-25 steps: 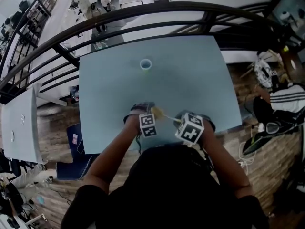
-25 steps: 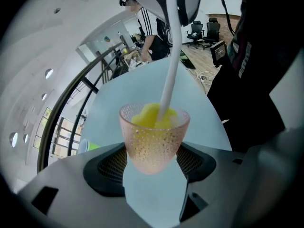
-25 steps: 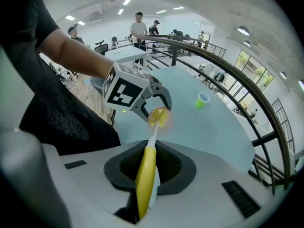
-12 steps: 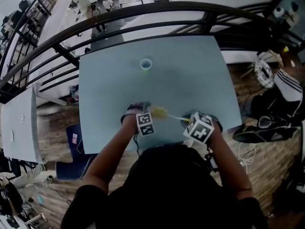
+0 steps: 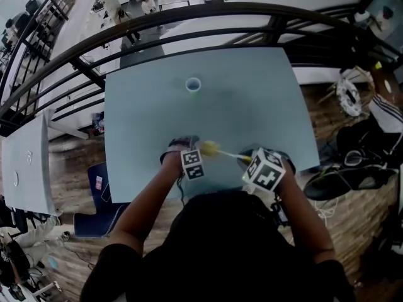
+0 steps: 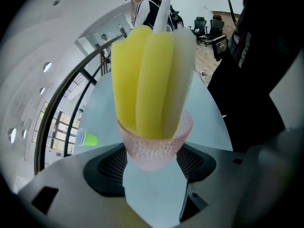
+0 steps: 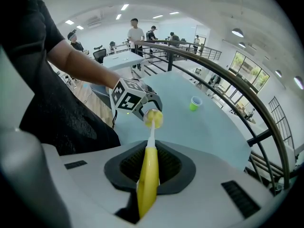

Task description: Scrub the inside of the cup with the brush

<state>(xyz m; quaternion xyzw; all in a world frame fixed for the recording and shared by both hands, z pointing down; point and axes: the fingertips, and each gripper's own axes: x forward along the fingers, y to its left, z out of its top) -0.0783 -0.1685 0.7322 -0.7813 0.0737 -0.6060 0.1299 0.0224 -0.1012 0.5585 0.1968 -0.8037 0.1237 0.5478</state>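
Observation:
My left gripper (image 6: 154, 161) is shut on a small clear pink cup (image 6: 155, 145), held just above the near part of the table. The yellow sponge head of the brush (image 6: 148, 75) is pushed into the cup's mouth and fills it. My right gripper (image 7: 149, 167) is shut on the brush's yellow handle (image 7: 147, 182); its white neck runs forward to the sponge head (image 7: 153, 118) at the cup. In the head view the left gripper (image 5: 191, 159) and right gripper (image 5: 261, 168) sit side by side, with the brush (image 5: 217, 150) spanning between them.
A small green cup (image 5: 192, 85) stands alone toward the far side of the pale blue table (image 5: 252, 99). A dark curved railing (image 5: 189, 17) runs behind the table. Bags and cables lie on the floor at the right (image 5: 352, 162).
My right gripper has shifted a little to the right with the brush handle. The left gripper and cup have barely moved. The green cup stays put.

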